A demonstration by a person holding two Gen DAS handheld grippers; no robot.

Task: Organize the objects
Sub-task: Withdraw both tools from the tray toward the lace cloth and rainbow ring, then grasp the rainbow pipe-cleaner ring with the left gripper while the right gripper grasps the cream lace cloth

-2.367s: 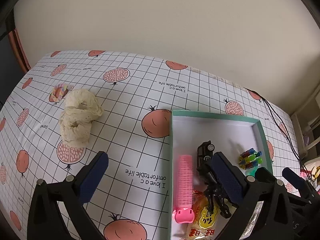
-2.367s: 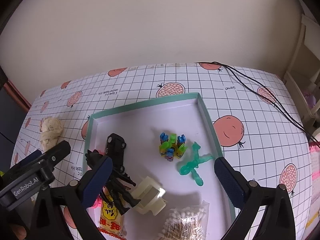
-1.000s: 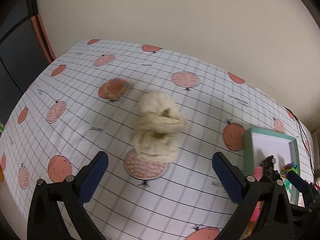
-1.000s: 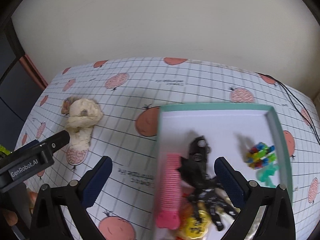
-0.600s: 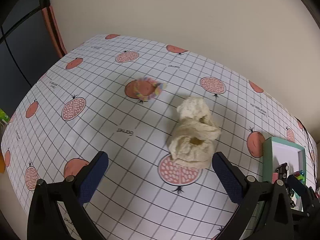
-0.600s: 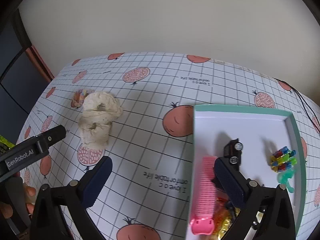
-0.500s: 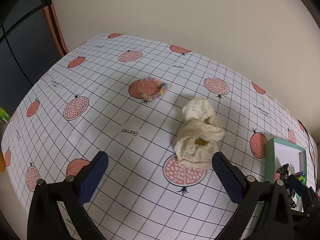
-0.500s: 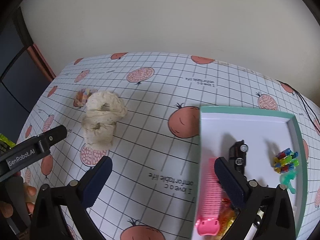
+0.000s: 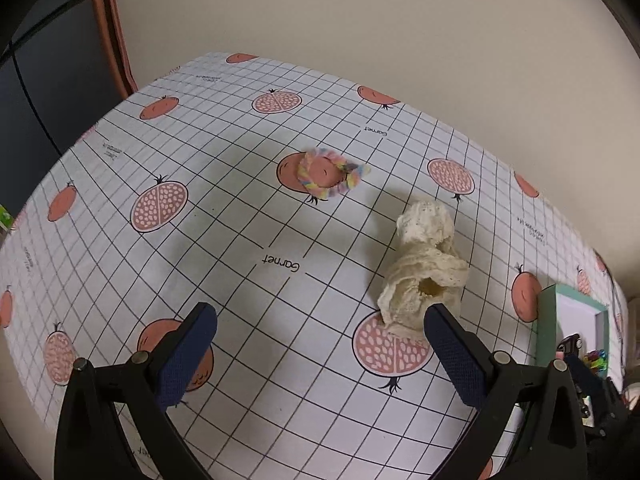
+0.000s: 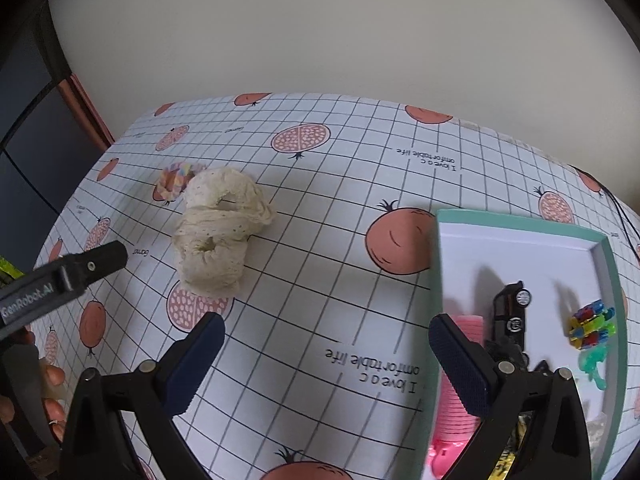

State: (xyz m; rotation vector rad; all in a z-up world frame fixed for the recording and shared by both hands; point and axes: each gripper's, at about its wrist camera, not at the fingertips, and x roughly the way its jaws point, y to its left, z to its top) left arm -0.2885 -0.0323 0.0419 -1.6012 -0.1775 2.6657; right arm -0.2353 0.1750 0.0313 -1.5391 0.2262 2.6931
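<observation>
left gripper swung away from the teal tray, now facing cream cloth, rainbow scrunchie

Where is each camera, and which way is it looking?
Left wrist: rides the open left gripper, looking down at the tablecloth and rainbow scrunchie; only its jaws show.
Right wrist: rides the open right gripper, facing the teal box; the left hand shows.
Both see the cream cloth.

— What lies under everything?
— A tablecloth, white with a black grid and pomegranate prints.
— And past the tablecloth?
— A plain cream wall behind it; black cables trail over its right edge.
</observation>
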